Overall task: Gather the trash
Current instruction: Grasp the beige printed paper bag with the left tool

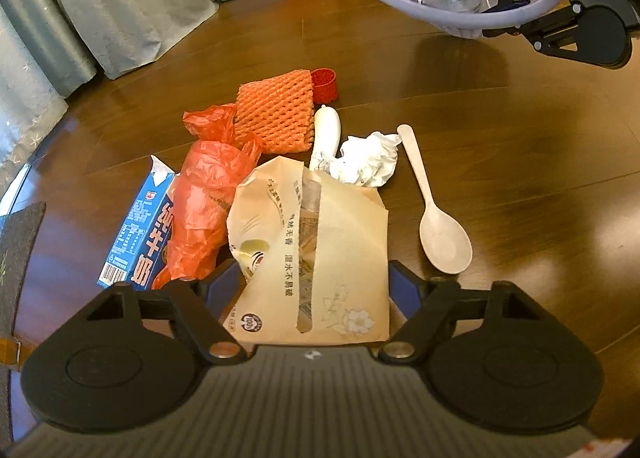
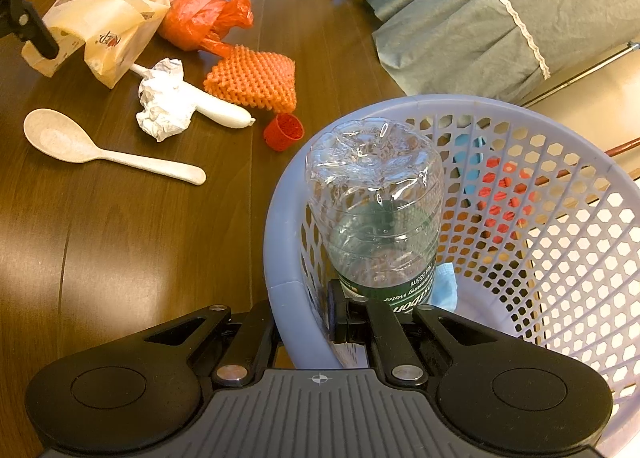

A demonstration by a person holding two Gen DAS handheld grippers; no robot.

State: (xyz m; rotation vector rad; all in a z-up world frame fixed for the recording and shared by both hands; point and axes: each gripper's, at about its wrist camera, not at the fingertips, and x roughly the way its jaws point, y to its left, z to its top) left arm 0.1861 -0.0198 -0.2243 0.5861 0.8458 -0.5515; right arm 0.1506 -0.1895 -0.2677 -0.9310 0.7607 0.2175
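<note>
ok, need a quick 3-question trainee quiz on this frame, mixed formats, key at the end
1. True or false: the clear plastic bottle sits bottom-up inside the lavender basket.
2. Multiple choice: what lies between the fingers of the left gripper? A) the blue milk carton B) the tan tissue packet C) the pale spoon
3. Fill in: the small red cap rests on the table just beside the orange ____ net.

Key: 1 true; 2 B; 3 foam. Note for graders: the right gripper is closed on the bottle near its label end, and the left view shows the packet between the fingers but not clearly whether they pinch it.
</note>
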